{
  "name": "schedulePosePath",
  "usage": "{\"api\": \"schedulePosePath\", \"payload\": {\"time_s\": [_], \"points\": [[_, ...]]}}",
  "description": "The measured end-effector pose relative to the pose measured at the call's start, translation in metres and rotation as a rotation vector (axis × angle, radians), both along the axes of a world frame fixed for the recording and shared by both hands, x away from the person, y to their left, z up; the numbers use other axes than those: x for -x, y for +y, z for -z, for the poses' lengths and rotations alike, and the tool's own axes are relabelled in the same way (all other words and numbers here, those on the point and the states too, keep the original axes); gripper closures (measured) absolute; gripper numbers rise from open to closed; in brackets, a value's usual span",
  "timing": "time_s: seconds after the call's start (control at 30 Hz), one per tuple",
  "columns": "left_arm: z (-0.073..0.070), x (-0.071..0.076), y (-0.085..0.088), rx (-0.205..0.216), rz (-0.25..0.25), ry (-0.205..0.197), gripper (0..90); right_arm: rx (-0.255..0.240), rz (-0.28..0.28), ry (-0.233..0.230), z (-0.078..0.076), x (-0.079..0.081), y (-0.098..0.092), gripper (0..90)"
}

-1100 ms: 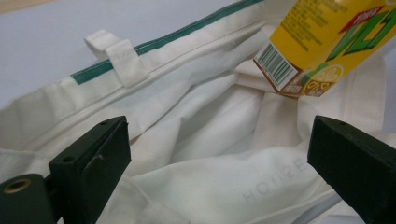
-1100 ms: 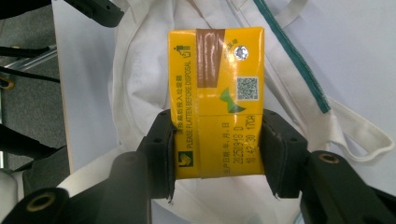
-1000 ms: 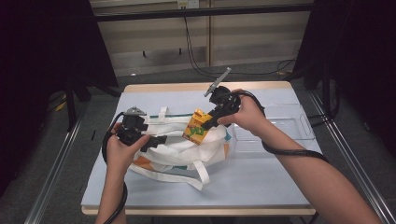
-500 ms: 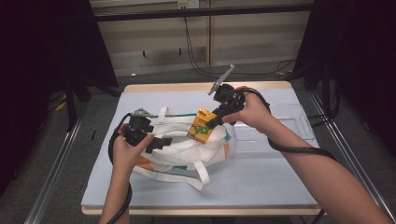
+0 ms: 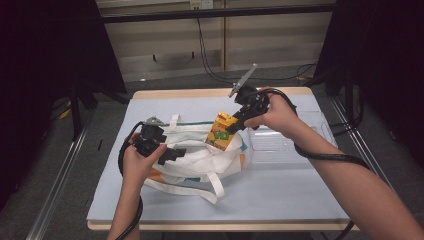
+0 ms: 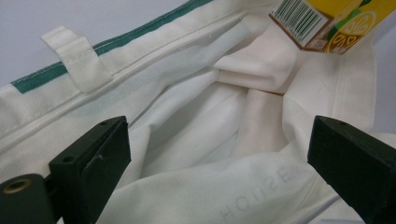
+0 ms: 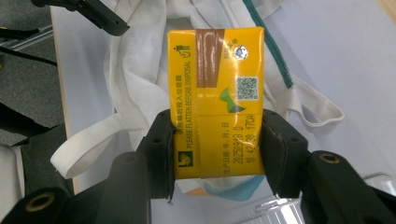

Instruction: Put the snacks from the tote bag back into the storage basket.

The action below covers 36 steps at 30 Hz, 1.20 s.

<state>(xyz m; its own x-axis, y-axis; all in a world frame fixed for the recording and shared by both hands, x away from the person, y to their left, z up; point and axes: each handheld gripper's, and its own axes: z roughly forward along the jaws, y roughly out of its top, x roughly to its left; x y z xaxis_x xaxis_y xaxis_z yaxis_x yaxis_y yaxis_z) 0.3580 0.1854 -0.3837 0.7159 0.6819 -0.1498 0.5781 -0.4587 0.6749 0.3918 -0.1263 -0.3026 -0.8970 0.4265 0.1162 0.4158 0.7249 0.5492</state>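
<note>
The right tool point(image 5: 234, 123) is clamped on a yellow cardboard drink carton point(image 5: 222, 132) – in the right gripper view its two black jaws press on the carton's point(image 7: 217, 100) two narrow sides, with printed text, a brown strip and a small square code facing the camera. In the high view the carton hangs tilted just above the open mouth of a white fabric tote bag with a green trim point(image 5: 197, 155), its lower corner at the bag's upper right edge. Whether the carton touches the cloth cannot be told from that view.

The bag lies slumped on the pale blue worktop point(image 5: 280, 195), its white straps point(image 5: 212, 182) spread toward the near edge. The left tool point(image 5: 177, 152) sits at the bag's left side, held in the person's left hand point(image 5: 137, 162). In the left gripper view its jaws stand well apart, one on each side of the bag's opening, with the white lining point(image 6: 219, 135) folded between them and no pad pressing on the cloth. A corner of the carton point(image 6: 327, 23) with its barcode shows at the top right of that view, above the far rim of the bag.

A clear plastic tray point(image 5: 285, 142) rests on the worktop just right of the bag – under the right hand point(image 5: 272, 112).
</note>
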Motion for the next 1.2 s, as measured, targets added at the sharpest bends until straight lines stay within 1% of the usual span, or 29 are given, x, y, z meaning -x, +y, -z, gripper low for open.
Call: {"api": "schedulePosePath", "payload": {"time_s": [0.1, 0.17, 0.2, 0.27, 0.3, 0.37, 0.4, 0.43, 0.47, 0.5, 0.57, 0.63, 0.7, 0.77, 0.8, 0.83, 0.93, 0.97, 1.0, 1.07, 1.2], "points": [[0.0, 0.0, 0.0, -0.003, -0.001, 0.0, 6.1, 0.004, 0.006, 0.007, -0.005, 0.001, -0.006, 51.4], [0.0, -0.001, 0.0, -0.004, 0.002, 0.005, 6.1, 0.002, 0.007, 0.003, -0.007, 0.001, -0.009, 51.3], [0.0, -0.001, 0.0, -0.011, 0.003, -0.001, 6.1, 0.0, 0.001, 0.0, -0.008, 0.001, -0.011, 51.3], [0.001, 0.0, -0.003, 0.012, -0.013, 0.007, 6.1, -0.002, 0.004, 0.002, -0.01, 0.001, -0.014, 51.3], [0.001, -0.001, -0.002, -0.002, 0.008, 0.006, 6.1, 0.002, 0.002, 0.004, -0.01, 0.001, -0.016, 51.3], [0.001, 0.0, -0.003, -0.007, 0.004, 0.007, 6.1, 0.002, 0.0, 0.006, -0.01, 0.002, -0.019, 51.3], [0.001, 0.0, -0.003, -0.017, 0.008, 0.007, 6.1, 0.004, 0.003, 0.009, -0.011, 0.002, -0.02, 51.3], [0.001, 0.0, -0.004, -0.012, 0.006, 0.009, 6.1, 0.006, 0.011, 0.006, -0.012, 0.002, -0.022, 51.3], [0.001, 0.0, -0.004, -0.008, 0.005, 0.008, 6.1, 0.005, 0.006, 0.006, -0.012, 0.002, -0.024, 51.3], [0.001, 0.0, -0.003, -0.018, 0.007, 0.007, 6.1, -0.001, 0.008, 0.005, -0.013, 0.002, -0.026, 51.2], [0.001, -0.001, -0.004, -0.007, 0.006, 0.008, 6.1, 0.009, 0.005, 0.001, -0.014, 0.002, -0.029, 51.3], [0.002, -0.001, -0.003, -0.008, 0.013, 0.008, 6.1, 0.008, 0.007, 0.005, -0.015, 0.002, -0.032, 51.2], [0.002, -0.001, -0.003, -0.014, 0.006, 0.01, 6.1, 0.012, 0.007, 0.004, -0.016, 0.003, -0.036, 51.2], [0.002, -0.001, -0.003, -0.018, 0.008, 0.013, 6.1, 0.006, 0.009, 0.006, -0.017, 0.004, -0.039, 51.2], [0.002, -0.001, -0.002, -0.015, 0.009, 0.015, 6.1, 0.0, 0.001, -0.003, -0.017, 0.003, -0.041, 51.2], [0.002, -0.001, -0.002, -0.014, 0.007, 0.013, 6.1, 0.002, 0.006, 0.005, -0.018, 0.004, -0.043, 51.2], [0.003, -0.002, -0.003, -0.014, 0.007, 0.011, 6.1, 0.017, 0.01, -0.004, -0.02, 0.005, -0.049, 51.1], [0.003, -0.001, -0.004, -0.009, -0.009, 0.015, 6.1, 0.016, 0.012, -0.005, -0.021, 0.006, -0.05, 51.2], [0.003, -0.002, -0.004, -0.023, 0.007, 0.011, 6.1, 0.013, 0.01, -0.003, -0.021, 0.006, -0.051, 51.1], [0.003, -0.001, -0.005, -0.021, 0.008, 0.019, 6.1, 0.009, 0.011, -0.004, -0.023, 0.007, -0.054, 51.1], [0.004, -0.001, -0.005, -0.019, 0.012, 0.012, 6.1, 0.006, 0.01, -0.008, -0.027, 0.007, -0.058, 51.1]]}}
